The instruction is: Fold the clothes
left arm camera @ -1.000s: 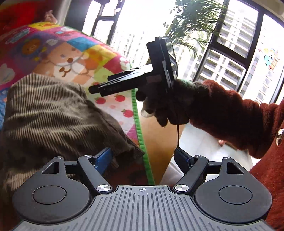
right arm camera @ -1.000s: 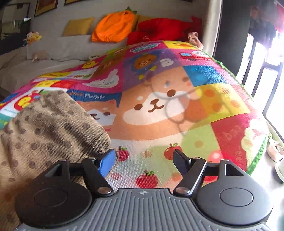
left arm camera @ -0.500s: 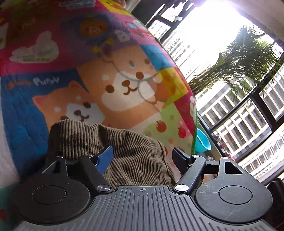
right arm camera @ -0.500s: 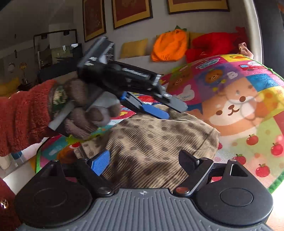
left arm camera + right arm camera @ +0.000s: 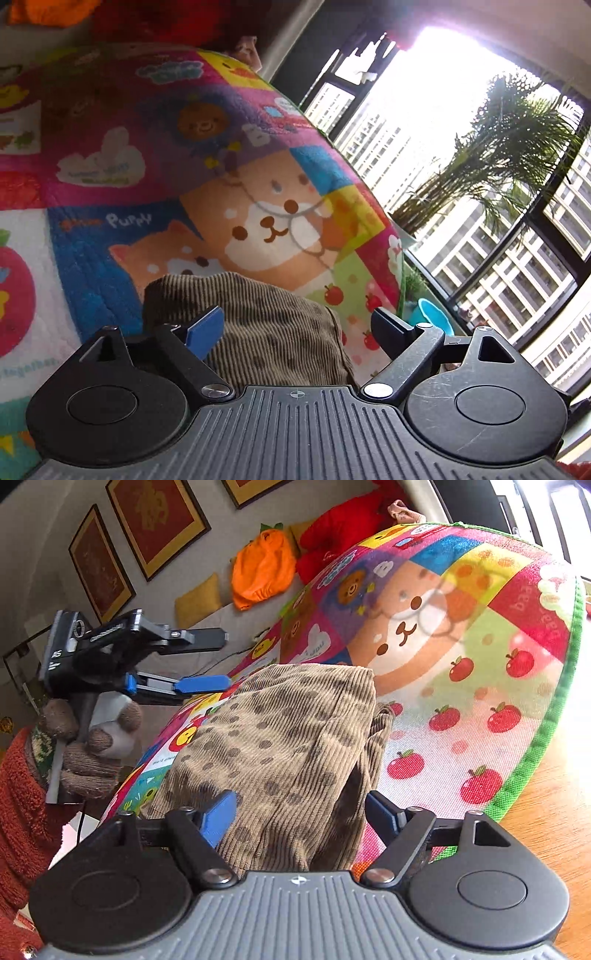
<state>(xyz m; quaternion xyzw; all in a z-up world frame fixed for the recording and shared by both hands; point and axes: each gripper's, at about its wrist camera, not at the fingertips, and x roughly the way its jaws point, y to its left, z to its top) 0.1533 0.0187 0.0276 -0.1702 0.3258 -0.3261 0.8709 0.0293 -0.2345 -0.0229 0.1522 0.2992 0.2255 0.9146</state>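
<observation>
While the folded brown corduroy garment [image 5: 280, 746] lies on the cartoon play mat [image 5: 480, 635] nr its green-edged corner, its long axis runs from the right gripper [image 5: 301, 818] away twd the sofa; dotted side up. Right gripper: spread wide, holding nothing, garment's near end lies betw its fingers, contact unclear. Left gripper [image 5: 297, 328], [image 5: 207, 661]: also wide apart, empty, above the cloth w/ no contact visible. Garment's near edge is hidden behind both gripper bodies.

The play mat [image 5: 122, 155] bears the word "Puppy" [image 5: 129, 220] in white on its blue panel, left of the large cartoon dog face [image 5: 269, 225]. Other lettering is illegible.
</observation>
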